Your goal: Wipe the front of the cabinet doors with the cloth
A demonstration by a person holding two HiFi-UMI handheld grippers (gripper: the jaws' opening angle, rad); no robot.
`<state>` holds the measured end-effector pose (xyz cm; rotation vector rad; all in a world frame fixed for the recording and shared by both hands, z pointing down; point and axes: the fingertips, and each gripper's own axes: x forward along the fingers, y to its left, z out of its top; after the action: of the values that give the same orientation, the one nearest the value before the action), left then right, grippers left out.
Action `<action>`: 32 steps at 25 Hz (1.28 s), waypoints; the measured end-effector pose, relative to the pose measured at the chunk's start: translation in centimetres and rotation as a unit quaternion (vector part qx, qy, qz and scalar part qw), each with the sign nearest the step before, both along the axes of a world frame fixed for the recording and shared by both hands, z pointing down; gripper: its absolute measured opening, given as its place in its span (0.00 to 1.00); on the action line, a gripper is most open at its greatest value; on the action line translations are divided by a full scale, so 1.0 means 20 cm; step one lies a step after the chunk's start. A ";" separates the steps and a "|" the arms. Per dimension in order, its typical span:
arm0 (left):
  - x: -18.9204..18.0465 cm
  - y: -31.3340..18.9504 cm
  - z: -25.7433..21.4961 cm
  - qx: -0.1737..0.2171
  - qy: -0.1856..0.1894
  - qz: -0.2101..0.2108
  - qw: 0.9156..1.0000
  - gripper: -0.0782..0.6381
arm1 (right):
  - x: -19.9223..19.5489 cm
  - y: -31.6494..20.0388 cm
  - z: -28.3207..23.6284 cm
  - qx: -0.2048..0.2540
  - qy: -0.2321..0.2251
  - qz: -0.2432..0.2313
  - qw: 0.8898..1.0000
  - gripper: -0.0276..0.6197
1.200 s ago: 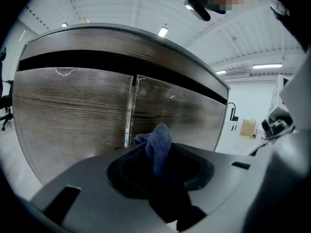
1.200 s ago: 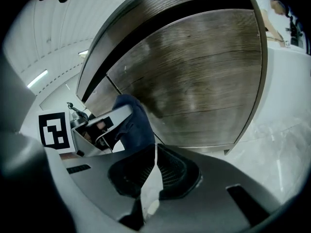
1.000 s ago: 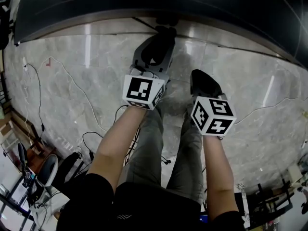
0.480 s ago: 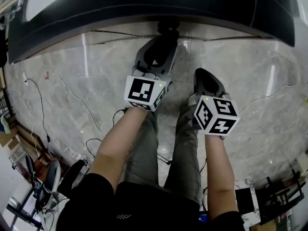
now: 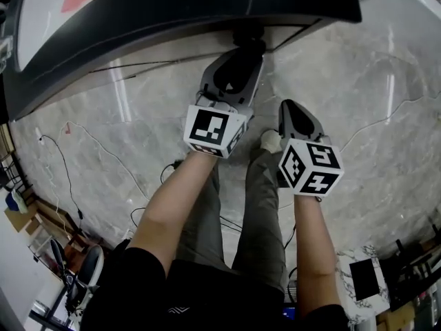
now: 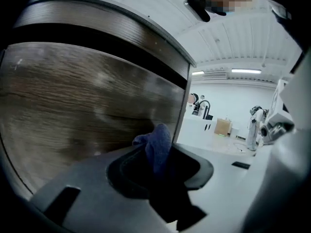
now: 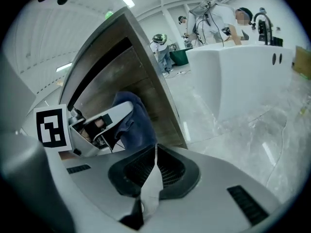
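One straight edge stands right beside my work. It is the right-hand edge of the cabinet door (image 6: 73, 106), and it runs up and down just next to the cloth (image 6: 158, 142). Past that edge the room is wide open and bright, with a white counter (image 7: 243, 72) well apart from the cabinet. To the left, the door face spreads out wide and flat. A dark band runs across above it.

My left gripper (image 6: 156, 163) pinches the cloth tight between its fingers. The cloth is close up by the door, near that right edge. I cannot tell if it touches the wood. From my head, the left gripper reaches to the low edge of the dark cabinet (image 5: 172, 5).

The cloth is blue, soft and bunched up. A little tuft of it pokes out above the fingers.

My right gripper (image 7: 155, 152) has its fingers pressed together, with nothing in them. It hangs back near my legs (image 5: 258, 205), a bit behind the left one.

The door is brown wood with wavy lines. The floor (image 5: 103, 116) is shiny grey stone with pale streaks. Thin black cables (image 5: 69, 157) lie on it off to the left.
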<state>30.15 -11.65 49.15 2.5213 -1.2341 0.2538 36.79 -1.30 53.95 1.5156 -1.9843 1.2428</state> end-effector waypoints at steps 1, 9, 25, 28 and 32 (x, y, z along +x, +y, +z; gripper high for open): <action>0.04 0.00 0.00 -0.001 0.001 0.005 1.000 0.29 | 0.04 0.00 0.00 0.000 0.001 0.003 1.000 0.10; 0.20 0.05 0.02 -0.010 0.002 0.027 1.000 0.29 | 0.20 0.01 0.04 -0.008 0.006 0.023 1.000 0.10; -0.34 0.14 0.07 -0.029 -0.008 -0.036 0.999 0.29 | -0.25 -0.06 0.05 -0.008 -0.001 -0.041 0.999 0.10; -0.46 0.17 0.08 -0.031 -0.010 -0.054 0.998 0.29 | -0.34 -0.06 0.04 -0.007 0.000 -0.058 0.998 0.10; -0.67 0.20 0.12 -0.040 -0.015 -0.089 0.995 0.29 | -0.50 -0.06 0.05 -0.008 -0.001 -0.081 0.997 0.10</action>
<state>16.73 -7.74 51.60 2.3315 -1.4215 0.2935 26.82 -2.48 54.93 1.3165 -2.0481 1.1897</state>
